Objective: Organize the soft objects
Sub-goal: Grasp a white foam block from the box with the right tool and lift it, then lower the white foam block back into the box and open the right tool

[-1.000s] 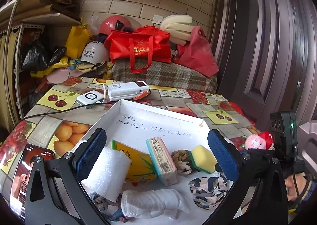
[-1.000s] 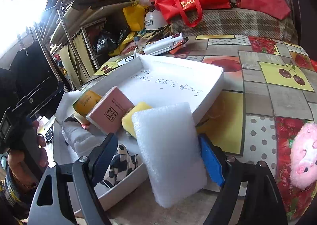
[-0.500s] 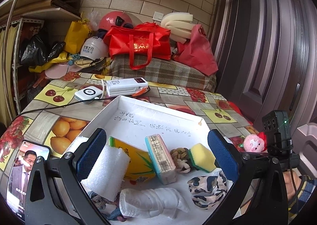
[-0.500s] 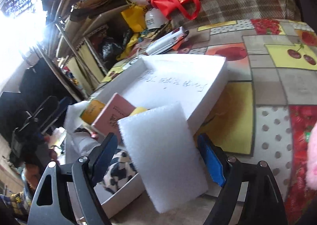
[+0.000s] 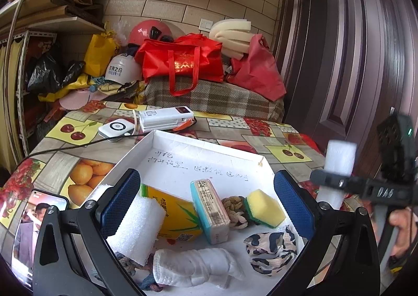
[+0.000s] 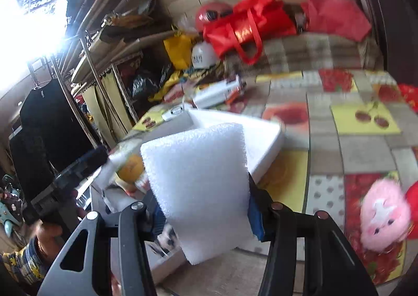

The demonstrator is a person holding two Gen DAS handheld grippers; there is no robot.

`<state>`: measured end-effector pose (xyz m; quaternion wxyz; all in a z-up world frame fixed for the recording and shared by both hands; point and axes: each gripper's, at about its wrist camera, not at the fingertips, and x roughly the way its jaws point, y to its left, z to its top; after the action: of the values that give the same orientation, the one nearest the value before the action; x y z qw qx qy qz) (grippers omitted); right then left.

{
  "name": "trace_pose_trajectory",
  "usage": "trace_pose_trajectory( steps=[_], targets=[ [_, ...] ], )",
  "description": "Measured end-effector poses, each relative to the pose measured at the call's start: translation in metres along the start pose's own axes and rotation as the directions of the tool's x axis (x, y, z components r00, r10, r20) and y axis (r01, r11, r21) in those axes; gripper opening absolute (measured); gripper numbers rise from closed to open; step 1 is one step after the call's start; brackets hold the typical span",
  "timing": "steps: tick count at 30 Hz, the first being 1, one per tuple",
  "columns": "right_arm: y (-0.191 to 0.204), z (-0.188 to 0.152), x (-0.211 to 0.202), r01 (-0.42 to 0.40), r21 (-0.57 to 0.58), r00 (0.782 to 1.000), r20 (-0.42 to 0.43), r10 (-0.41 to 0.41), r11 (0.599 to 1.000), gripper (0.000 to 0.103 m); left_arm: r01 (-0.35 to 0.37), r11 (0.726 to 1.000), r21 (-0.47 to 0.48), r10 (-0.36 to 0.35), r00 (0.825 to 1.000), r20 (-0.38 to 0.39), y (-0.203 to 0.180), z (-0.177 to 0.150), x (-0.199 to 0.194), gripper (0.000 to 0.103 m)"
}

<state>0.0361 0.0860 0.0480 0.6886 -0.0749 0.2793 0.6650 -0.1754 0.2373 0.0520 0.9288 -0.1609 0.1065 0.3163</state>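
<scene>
A white box (image 5: 203, 155) on the fruit-print table holds soft things: a white foam block (image 5: 135, 228), a yellow tissue pack (image 5: 172, 212), a teal tissue pack (image 5: 210, 211), a rope knot (image 5: 233, 207), a yellow-green sponge (image 5: 263, 208), a patterned cloth (image 5: 271, 249) and a rolled white cloth (image 5: 193, 267). My left gripper (image 5: 206, 207) is open, hovering over the box's near end. My right gripper (image 6: 203, 215) is shut on a white foam slab (image 6: 201, 181), lifted beside the box's right edge; the slab also shows in the left wrist view (image 5: 337, 168).
A pink plush toy (image 6: 384, 217) lies on the table at the right. A phone (image 5: 28, 230) lies at the left front. A white power bank (image 5: 166, 118) and a small white device (image 5: 116, 127) sit behind the box. Bags and helmets crowd the back.
My right gripper has closed on the white foam slab and lifted it up beside the box. My left gripper stays open over the box, drawn back slightly.
</scene>
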Motion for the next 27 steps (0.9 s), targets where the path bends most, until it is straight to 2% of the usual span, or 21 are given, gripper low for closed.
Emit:
trace_pose_trajectory(
  steps=[4, 9, 15, 19, 27],
  targets=[
    [0.02, 0.016, -0.004, 0.024, -0.013, 0.998, 0.053, -0.024, 1.0, 0.051, -0.007, 1.0, -0.006, 0.007, 1.0, 0.005, 0.001, 0.001, -0.001, 0.103],
    [0.036, 0.029, 0.002, 0.064, -0.008, 0.995, 0.082, -0.063, 0.998, 0.051, -0.026, 0.999, -0.036, 0.027, 0.999, 0.032, 0.008, 0.004, -0.006, 0.103],
    [0.048, 0.037, 0.008, 0.111, 0.006, 0.988, 0.109, -0.111, 0.994, 0.052, -0.098, 0.99, -0.103, 0.107, 0.991, 0.085, 0.021, 0.009, -0.019, 0.103],
    [0.06, 0.038, 0.025, 0.126, 0.019, 0.988, 0.089, -0.127, 0.992, 0.052, -0.128, 0.981, -0.145, 0.146, 0.982, 0.12, 0.031, 0.01, -0.027, 0.103],
    [0.076, 0.045, 0.064, 0.187, -0.013, 0.982, 0.024, -0.186, 0.982, 0.052, -0.147, 0.979, -0.144, 0.159, 0.984, 0.077, 0.033, 0.008, -0.016, 0.103]
  ],
)
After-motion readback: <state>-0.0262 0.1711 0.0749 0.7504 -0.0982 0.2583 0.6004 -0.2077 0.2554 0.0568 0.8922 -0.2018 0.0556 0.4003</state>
